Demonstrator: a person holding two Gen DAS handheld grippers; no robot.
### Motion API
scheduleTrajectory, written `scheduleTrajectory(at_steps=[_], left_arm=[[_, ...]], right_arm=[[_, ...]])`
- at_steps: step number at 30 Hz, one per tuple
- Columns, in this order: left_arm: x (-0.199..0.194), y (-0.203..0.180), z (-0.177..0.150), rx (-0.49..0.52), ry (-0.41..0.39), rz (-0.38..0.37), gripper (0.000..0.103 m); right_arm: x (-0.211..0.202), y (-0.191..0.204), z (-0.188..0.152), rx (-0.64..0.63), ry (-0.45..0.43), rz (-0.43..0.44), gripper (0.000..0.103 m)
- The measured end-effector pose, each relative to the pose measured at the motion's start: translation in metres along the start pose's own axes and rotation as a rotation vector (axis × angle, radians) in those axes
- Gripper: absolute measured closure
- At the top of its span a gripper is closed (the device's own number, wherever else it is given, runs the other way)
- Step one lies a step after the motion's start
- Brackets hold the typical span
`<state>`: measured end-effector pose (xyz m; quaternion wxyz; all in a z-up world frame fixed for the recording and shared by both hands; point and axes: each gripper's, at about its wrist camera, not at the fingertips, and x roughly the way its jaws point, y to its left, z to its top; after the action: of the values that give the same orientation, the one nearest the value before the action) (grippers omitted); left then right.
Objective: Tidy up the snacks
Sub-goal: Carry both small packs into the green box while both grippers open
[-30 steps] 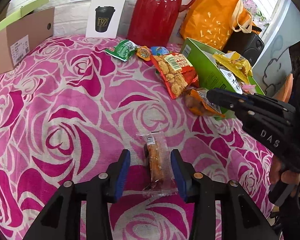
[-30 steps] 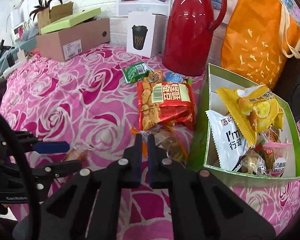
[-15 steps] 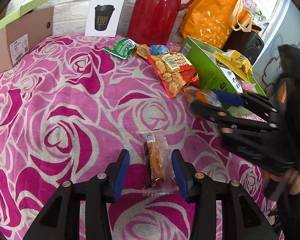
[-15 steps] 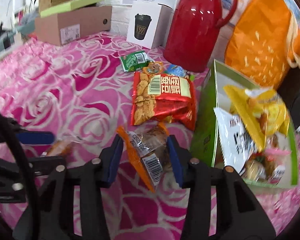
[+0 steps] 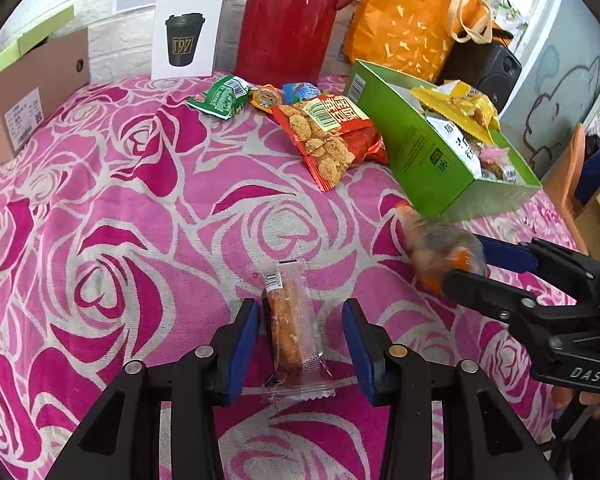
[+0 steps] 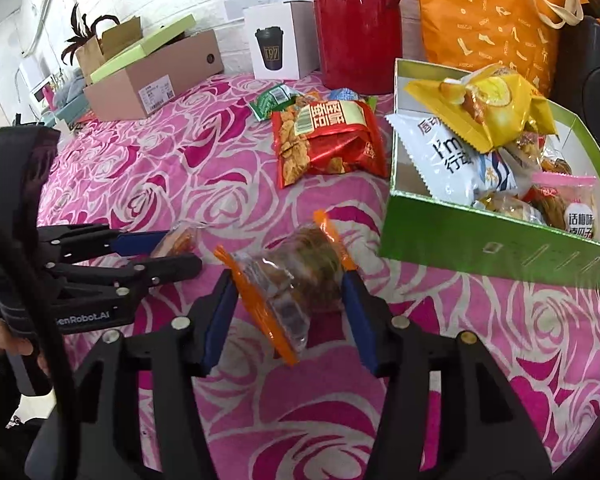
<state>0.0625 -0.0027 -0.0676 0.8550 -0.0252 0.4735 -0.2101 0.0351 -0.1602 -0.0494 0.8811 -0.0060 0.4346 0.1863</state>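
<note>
Left gripper (image 5: 300,336) jaws straddle the clear-wrapped bar (image 5: 290,328), have just been closing, left pad touching or nearly so, right pad clear, not clamped yet; the bar's long axis runs straight away from the jaws, so the squeeze goes across its narrow width. Right gripper (image 6: 288,304) jaws have just been opening around the orange-edged cookie pack (image 6: 288,280), which sits crosswise between the pads; cannot tell if they press it. Landmark is the green box (image 6: 496,240): cookie pack just left of its front wall, bar further left, so the right hand is nearer. Red chip bag (image 6: 324,140) left of the box's far end. Surface is a soft pink rose-print cloth (image 5: 120,208) on the tabletop; red thermos (image 5: 288,20) and orange tote (image 5: 412,20) behind the box.
</note>
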Motion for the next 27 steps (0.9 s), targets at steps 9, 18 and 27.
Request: scheduleTrajectory(at_steps=[9,18,27], left_arm=[[-0.017,-0.021,0.016,0.044,-0.036,-0.050,0.082],[-0.042,-0.092,0.080,0.220,-0.148,-0.156,0.082],[-0.026,-0.166,0.127,0.332,-0.169,-0.236,0.082]], right_arm=[[-0.023,-0.015,0.000,0.074,-0.066,0.049,0.061],[-0.104,-0.066,0.013,0.157,-0.273,-0.044,0.068],[-0.142,-0.138,0.017,0.255,-0.363,-0.200,0.069]])
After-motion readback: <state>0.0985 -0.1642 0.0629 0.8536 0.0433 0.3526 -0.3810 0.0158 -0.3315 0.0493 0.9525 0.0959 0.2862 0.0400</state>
